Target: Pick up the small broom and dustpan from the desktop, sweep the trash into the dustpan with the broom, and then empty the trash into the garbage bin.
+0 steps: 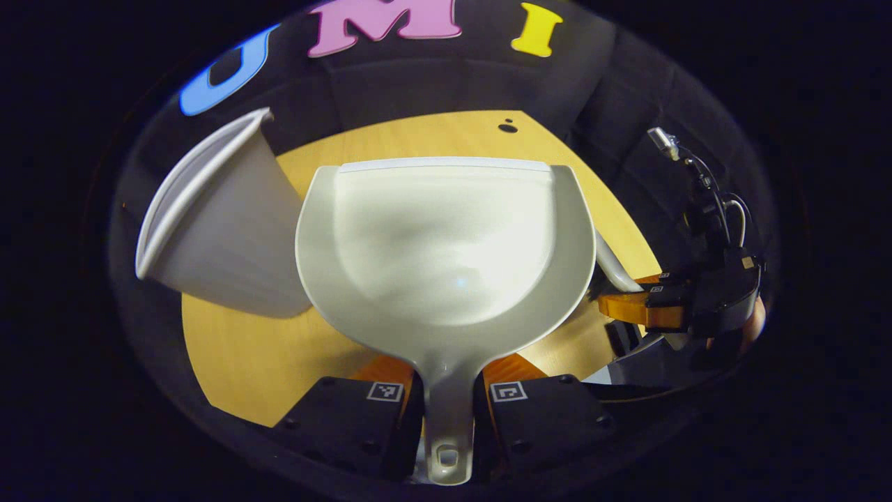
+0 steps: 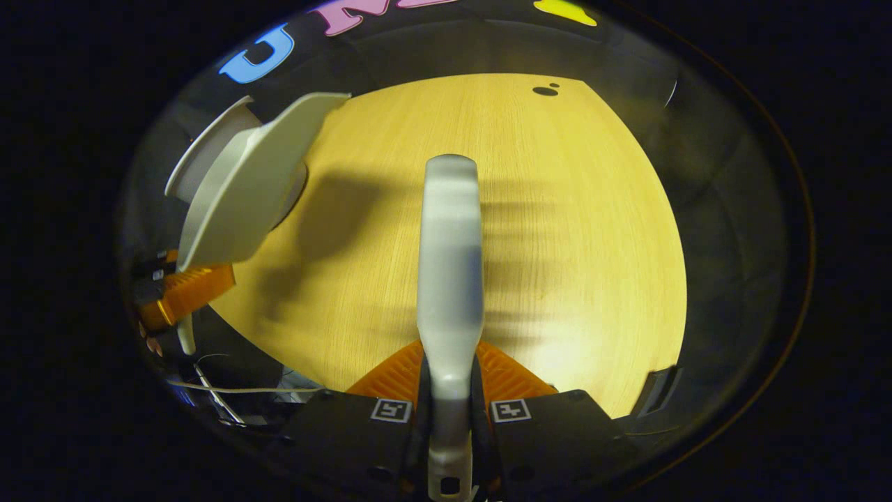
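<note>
Left gripper: both fingers clamped on the thin handle of the pale grey plastic dustpan. The pan is held up off the desk, open side toward the camera, and its inside looks bare, with no trash I can make out. From the right gripper view the same dustpan hangs tilted at the left, in front of the bin.

Right gripper: fingers pinched tight on the pale grey plastic broom handle, which points straight out over the desk. I can't see the bristles from that view. In the left gripper view the right gripper sits low at the right edge, a bit of hand behind it.

Beyond the pan: white tapered plastic garbage bin, leaning hard in the fisheye, mouth toward upper left, just beside the pan's left rim. Can't tell whether they touch.

Farthest: light wooden desktop with a small dark speck at the far edge. Could be trash or a hole, too small to tell.

Risks, as I judge them:
- Pan handle is narrow and slick, so the pan can twist in the grip when tipped.
- Pan rim close to a light bin, so a nudge could tip it.
- Broom held at the very end of its handle, long lever, poor control and likely to swing.

Count: 2 grippers, 1 dustpan, 1 broom, 1 bin, 1 speck.
</note>
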Action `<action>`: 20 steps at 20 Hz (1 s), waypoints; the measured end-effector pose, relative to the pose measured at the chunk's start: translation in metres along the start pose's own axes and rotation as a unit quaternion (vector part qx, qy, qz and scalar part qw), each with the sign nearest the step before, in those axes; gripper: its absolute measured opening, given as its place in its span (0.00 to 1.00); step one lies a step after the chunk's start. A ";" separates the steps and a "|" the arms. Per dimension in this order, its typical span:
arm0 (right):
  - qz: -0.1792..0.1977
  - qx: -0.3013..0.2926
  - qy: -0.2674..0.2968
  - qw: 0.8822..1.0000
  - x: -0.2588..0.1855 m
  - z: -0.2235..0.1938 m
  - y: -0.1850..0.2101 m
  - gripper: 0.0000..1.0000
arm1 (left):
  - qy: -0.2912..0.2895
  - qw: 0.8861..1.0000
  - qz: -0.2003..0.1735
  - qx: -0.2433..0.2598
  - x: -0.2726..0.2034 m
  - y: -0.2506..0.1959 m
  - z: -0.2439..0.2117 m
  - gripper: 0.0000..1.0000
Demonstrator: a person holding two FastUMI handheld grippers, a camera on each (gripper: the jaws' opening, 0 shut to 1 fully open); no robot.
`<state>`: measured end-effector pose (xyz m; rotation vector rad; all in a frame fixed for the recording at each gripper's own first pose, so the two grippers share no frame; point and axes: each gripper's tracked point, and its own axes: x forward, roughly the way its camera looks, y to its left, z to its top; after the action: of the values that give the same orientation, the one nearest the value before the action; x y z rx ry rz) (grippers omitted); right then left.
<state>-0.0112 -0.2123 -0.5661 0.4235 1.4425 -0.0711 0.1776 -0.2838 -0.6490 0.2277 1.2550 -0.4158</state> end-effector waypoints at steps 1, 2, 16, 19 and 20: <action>-0.006 0.003 0.011 1.000 0.011 -0.001 0.001 0.27 | 0.016 1.000 -0.005 -0.017 0.018 0.000 -0.010 0.29; -0.010 0.009 0.022 1.000 0.023 -0.003 0.001 0.27 | 0.029 0.999 -0.004 -0.030 0.030 0.002 -0.018 0.29; -0.008 0.065 0.114 0.991 0.072 0.005 0.024 0.27 | 0.130 0.986 0.050 -0.087 0.076 0.016 -0.051 0.31; -0.006 0.061 0.122 0.991 0.068 0.004 0.023 0.29 | 0.133 0.986 0.050 -0.086 0.077 0.015 -0.050 0.31; -0.002 0.060 0.123 0.991 0.068 0.002 0.023 0.24 | 0.133 0.986 0.047 -0.086 0.075 0.014 -0.049 0.37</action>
<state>0.0071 -0.1780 -0.6266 0.5423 1.6874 -0.1132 0.1596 -0.2659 -0.7357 0.1979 1.5269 -0.1966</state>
